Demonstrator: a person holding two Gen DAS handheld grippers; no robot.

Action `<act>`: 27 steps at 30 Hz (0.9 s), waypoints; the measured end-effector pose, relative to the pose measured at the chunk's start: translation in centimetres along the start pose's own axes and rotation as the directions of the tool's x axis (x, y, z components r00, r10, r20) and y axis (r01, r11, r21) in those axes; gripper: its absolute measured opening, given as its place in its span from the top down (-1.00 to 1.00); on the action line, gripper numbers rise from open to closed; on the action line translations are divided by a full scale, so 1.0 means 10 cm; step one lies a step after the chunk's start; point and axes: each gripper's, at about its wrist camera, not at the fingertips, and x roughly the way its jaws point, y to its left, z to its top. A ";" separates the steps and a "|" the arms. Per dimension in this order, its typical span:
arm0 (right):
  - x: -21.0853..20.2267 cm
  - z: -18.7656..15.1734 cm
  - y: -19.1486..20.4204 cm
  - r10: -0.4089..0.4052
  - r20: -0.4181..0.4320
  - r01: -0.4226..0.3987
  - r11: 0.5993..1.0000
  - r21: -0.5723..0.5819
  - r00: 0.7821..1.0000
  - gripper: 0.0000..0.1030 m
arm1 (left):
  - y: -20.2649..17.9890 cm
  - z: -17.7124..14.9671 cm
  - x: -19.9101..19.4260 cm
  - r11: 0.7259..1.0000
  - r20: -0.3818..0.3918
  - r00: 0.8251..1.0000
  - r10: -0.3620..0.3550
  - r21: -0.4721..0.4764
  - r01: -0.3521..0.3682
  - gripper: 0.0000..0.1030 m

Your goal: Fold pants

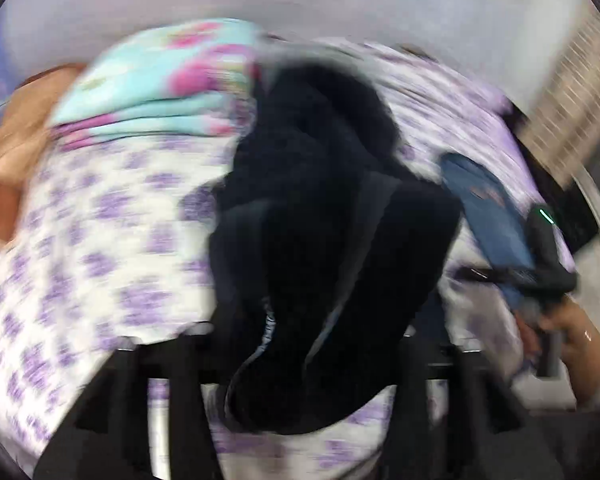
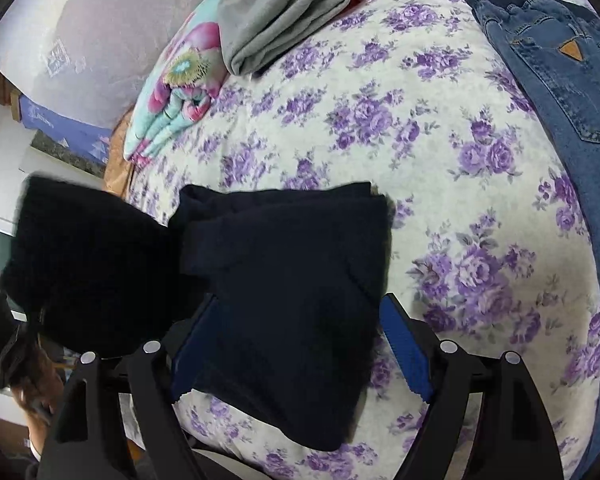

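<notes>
The dark navy pants (image 2: 292, 288) lie folded on the purple-flowered bedspread (image 2: 440, 168). In the right wrist view my right gripper (image 2: 296, 344) is open, its blue-padded fingers (image 2: 404, 344) on either side of the fold. Another part of the pants (image 2: 84, 264) hangs lifted at the left. The left wrist view is blurred by motion. There the pants (image 1: 312, 240) hang bunched in front of my left gripper (image 1: 300, 344), which seems shut on them. The right gripper (image 1: 540, 264) shows at the right of that view, in a hand.
Blue jeans (image 2: 560, 64) lie along the bed's right side. A folded grey garment (image 2: 284, 12) rests on a turquoise and pink flowered blanket (image 2: 176, 92) at the far left. A white wall (image 2: 80, 32) lies beyond the bed.
</notes>
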 end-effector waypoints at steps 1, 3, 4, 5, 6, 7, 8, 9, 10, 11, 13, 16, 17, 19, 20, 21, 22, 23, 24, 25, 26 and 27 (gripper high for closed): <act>-0.02 0.01 0.00 0.003 0.008 -0.003 1.000 0.003 1.000 -0.59 | -0.13 0.01 0.09 0.999 -0.029 0.999 -0.027 0.040 0.028 -0.37; -0.06 0.01 0.00 0.004 0.023 -0.005 1.000 0.010 1.000 -0.60 | -0.33 -0.01 0.24 0.994 -0.064 0.998 -0.028 0.103 0.034 -0.38; -0.08 0.00 -0.01 0.007 0.029 -0.008 1.000 0.017 1.000 -0.61 | -0.39 -0.02 0.27 0.992 -0.059 0.998 -0.037 0.121 0.044 -0.38; -0.10 0.00 -0.03 0.015 0.032 -0.016 1.000 0.027 0.999 -0.65 | -0.40 -0.01 0.28 0.991 -0.056 0.996 -0.065 0.118 0.071 -0.41; -0.10 -0.01 -0.05 0.020 0.031 -0.021 0.999 0.034 0.999 -0.66 | -0.36 -0.04 0.25 0.990 -0.058 0.995 -0.087 0.103 0.092 -0.45; -0.09 -0.03 -0.07 0.024 0.020 -0.025 0.998 0.050 0.999 -0.67 | -0.29 -0.05 0.24 0.993 -0.056 0.995 -0.087 0.073 0.091 -0.54; -0.07 -0.04 -0.09 0.029 0.012 -0.030 0.998 0.062 0.999 -0.67 | -0.20 -0.05 0.23 0.996 -0.047 0.996 -0.077 0.038 0.079 -0.58; -0.04 -0.06 -0.11 0.041 0.002 -0.041 0.996 0.080 0.999 -0.68 | -0.11 -0.07 0.22 0.997 -0.039 0.996 -0.074 -0.001 0.074 -0.59; 0.00 -0.08 -0.13 0.063 -0.011 -0.062 0.993 0.105 0.998 -0.69 | -0.02 -0.04 0.26 0.997 -0.037 0.997 -0.071 -0.038 0.070 -0.60; 0.05 -0.10 -0.13 0.090 -0.025 -0.086 0.988 0.128 0.996 -0.70 | 0.10 -0.05 0.26 0.995 -0.034 0.998 -0.059 -0.086 0.055 -0.66; 0.15 -0.14 -0.09 0.138 -0.053 -0.129 0.980 0.150 0.989 -0.73 | 0.34 -0.14 0.28 0.987 -0.016 1.000 0.007 -0.160 -0.009 -0.70; 0.38 -0.16 0.07 0.127 -0.104 -0.117 0.988 0.103 0.986 -0.77 | 0.62 -0.29 0.61 0.965 -0.102 0.987 0.120 -0.221 -0.140 -0.70; 0.45 -0.15 0.11 0.096 -0.110 -0.088 0.993 0.080 0.989 -0.77 | 0.67 -0.36 0.74 0.958 -0.151 0.979 0.138 -0.231 -0.171 -0.69; 0.60 -0.14 0.18 0.052 -0.111 -0.046 0.997 0.054 0.992 -0.81 | 0.67 -0.50 0.94 0.954 -0.186 0.969 0.163 -0.221 -0.203 -0.69; 0.67 -0.13 0.24 0.033 -0.110 -0.030 0.999 0.034 0.993 -0.81 | 0.64 -0.54 0.96 0.952 -0.174 0.966 0.190 -0.209 -0.224 -0.73; 0.70 -0.13 0.29 0.018 -0.115 -0.017 1.000 0.014 0.993 -0.78 | 0.62 -0.56 0.98 0.949 -0.161 0.963 0.217 -0.197 -0.247 -0.75; 0.74 -0.14 0.41 0.007 -0.121 -0.012 0.999 -0.039 0.993 -0.69 | 0.60 -0.58 0.99 0.943 -0.157 0.960 0.231 -0.205 -0.261 -0.76; 0.78 -0.15 0.50 -0.004 -0.133 -0.006 0.997 -0.081 0.991 -0.52 | 0.62 -0.58 0.98 0.938 -0.161 0.961 0.225 -0.231 -0.259 -0.77; 0.81 -0.17 0.56 -0.066 -0.133 0.051 0.993 -0.111 0.989 -0.30 | 0.66 -0.58 0.97 0.933 -0.169 0.963 0.210 -0.261 -0.249 -0.77; 0.84 -0.17 0.58 -0.095 -0.136 0.079 0.989 -0.124 0.986 -0.21 | 0.71 -0.58 0.98 0.928 -0.181 0.966 0.183 -0.293 -0.231 -0.77; 0.84 -0.16 0.59 -0.091 -0.142 0.074 0.989 -0.127 0.986 -0.01 | 0.74 -0.58 0.98 0.926 -0.188 0.968 0.166 -0.308 -0.219 -0.77; 0.81 -0.15 0.59 -0.075 -0.144 0.058 0.992 -0.116 0.987 0.09 | 0.75 -0.59 0.97 0.925 -0.192 0.969 0.155 -0.316 -0.211 -0.77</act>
